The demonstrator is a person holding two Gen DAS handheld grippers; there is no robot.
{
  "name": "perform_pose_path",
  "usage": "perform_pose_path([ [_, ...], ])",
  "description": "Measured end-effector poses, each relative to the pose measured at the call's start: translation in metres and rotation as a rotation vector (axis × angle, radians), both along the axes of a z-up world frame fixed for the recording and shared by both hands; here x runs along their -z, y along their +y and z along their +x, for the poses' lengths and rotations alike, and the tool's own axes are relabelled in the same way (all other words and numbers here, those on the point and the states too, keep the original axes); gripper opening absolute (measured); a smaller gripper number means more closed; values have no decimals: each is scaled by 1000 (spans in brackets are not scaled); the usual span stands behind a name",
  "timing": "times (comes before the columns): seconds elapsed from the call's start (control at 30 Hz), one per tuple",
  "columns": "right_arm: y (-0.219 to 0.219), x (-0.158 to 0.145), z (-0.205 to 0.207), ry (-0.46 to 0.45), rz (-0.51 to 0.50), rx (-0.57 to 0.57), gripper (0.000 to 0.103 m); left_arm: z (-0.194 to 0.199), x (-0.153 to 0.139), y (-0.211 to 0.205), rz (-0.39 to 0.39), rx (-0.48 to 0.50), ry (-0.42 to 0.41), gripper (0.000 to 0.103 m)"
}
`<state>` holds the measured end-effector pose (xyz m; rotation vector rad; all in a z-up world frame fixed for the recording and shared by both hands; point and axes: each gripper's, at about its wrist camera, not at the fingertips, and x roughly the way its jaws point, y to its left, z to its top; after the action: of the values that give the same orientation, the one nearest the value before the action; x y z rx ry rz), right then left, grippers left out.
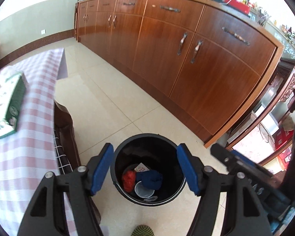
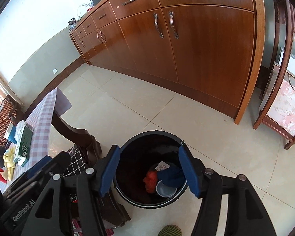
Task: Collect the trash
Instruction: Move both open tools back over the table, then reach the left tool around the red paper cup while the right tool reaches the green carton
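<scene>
Hovering spread and empty, left gripper (image 1: 145,172) and right gripper (image 2: 149,171), over the black bin (image 1: 116,169) at lower centre, where dropped trash lies: soft blue cloth (image 1: 150,179), crumpled red wrapper (image 1: 128,180), light plastic cup (image 1: 143,190), best pinched by folds or rim.

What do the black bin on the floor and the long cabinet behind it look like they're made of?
The bin looks like smooth black plastic with a thin metal wire handle lying along its rim. The cabinet looks like reddish-brown wood or wood veneer, glossy from the sheen on its doors, with metal-looking handles.
</scene>
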<state>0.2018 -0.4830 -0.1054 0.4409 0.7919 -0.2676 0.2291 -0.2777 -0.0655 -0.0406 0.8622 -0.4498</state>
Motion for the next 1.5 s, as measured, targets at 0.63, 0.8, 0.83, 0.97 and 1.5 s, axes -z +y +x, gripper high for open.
perform_pose_path([
  [0.63,174,-48,-4,-174,-47,-335,79,-32,-46,183,50,-274,-141,73],
  [0.8,222,-48,10,-183,-70,-420,81,-38,-40,233,76,-371,-152,73],
  [0.83,229,-47,12,-179,-68,-433,81,-37,-38,241,82,-388,-149,73],
  [0.97,255,-43,25,-165,-68,-472,81,-36,-31,280,94,-465,-139,73],
  [1.5,310,-41,80,-132,-133,-527,86,-20,-13,343,97,-595,-117,73],
])
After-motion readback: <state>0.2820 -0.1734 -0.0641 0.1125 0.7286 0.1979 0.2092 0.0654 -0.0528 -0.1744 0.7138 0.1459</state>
